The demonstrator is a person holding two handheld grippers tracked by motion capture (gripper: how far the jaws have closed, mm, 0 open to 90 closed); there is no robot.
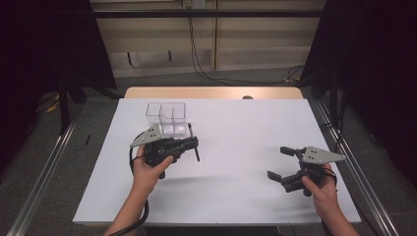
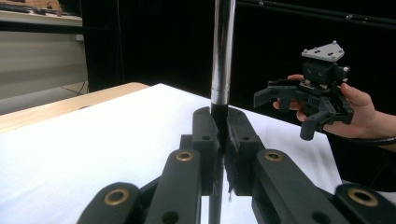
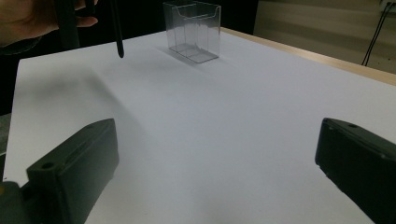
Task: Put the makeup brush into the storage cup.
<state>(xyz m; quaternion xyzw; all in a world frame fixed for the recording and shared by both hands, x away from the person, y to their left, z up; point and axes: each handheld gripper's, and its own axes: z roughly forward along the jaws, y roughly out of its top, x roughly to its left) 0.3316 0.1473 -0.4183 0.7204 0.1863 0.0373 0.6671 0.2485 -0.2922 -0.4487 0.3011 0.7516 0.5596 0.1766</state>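
1. A pen [image 1: 193, 141] was clamped between the jaws of the left gripper [image 1: 193, 143], which was held by the person's left hand [image 1: 150, 167] above the white table [image 1: 236, 147].
2. In the left gripper view, the pen [image 2: 222, 56] was seen standing up out of the closed jaws, its silver barrel above and its dark part pinched between the pads.
3. In the high view, the pen was seen lying crosswise to the jaws, one end pointed toward the clear box [image 1: 166, 118] and the other toward the person.
4. The clear box was set upright on the table toward its far left, just beyond the left gripper, and was divided into compartments; the pen was held outside it.
5. In the right gripper view, the dark tip of the pen [image 3: 117, 42] was seen hanging above the table, near the clear box [image 3: 194, 30] but apart from it.
6. The right gripper [image 1: 282, 164] was held well apart at the right side of the table, its jaws spread wide with nothing between them.
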